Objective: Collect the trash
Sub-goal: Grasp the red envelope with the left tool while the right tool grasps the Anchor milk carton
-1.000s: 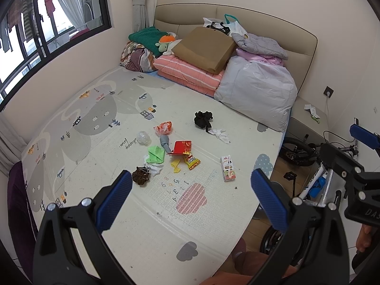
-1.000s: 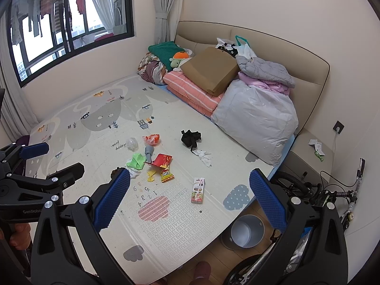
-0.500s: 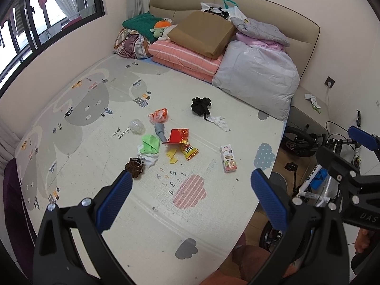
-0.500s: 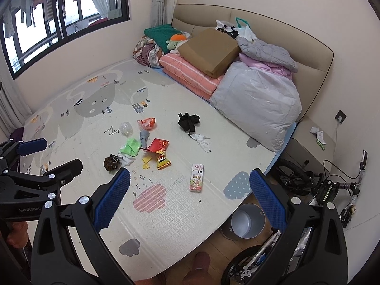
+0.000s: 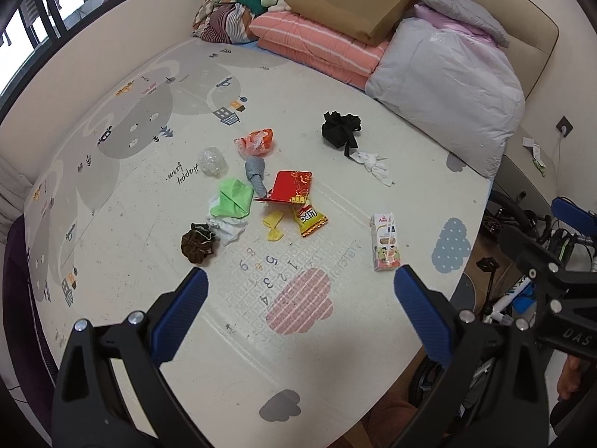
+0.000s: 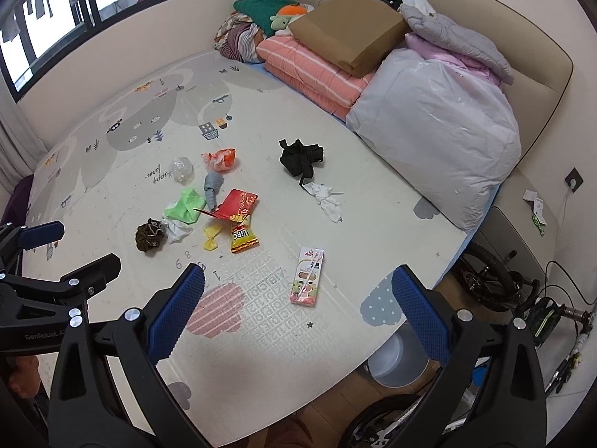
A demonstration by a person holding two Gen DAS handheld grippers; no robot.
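Across the pale printed play mat (image 5: 156,246) on the bed, from left to right, we see a dark brown crumpled wad (image 5: 197,242), a green crumpled paper (image 5: 233,198), a flat red card packet (image 5: 291,186), a yellow-and-red snack wrapper (image 5: 309,221) and a small pink-and-white drink carton (image 5: 385,242), all of which we judge light; the wads and wrappers look soft and crushable enough to pinch anywhere, while the stiffer carton seems best taken across its narrow sides. Our left gripper (image 5: 296,300) hangs above the mat's near edge with jaws spread wide, holding and touching nothing. Our right gripper (image 6: 298,298) is likewise wide open and empty, the carton (image 6: 308,277) lying between its blue pads (image 6: 175,311) in view, with a grey bin (image 6: 397,358) on the floor just past the mat's edge.
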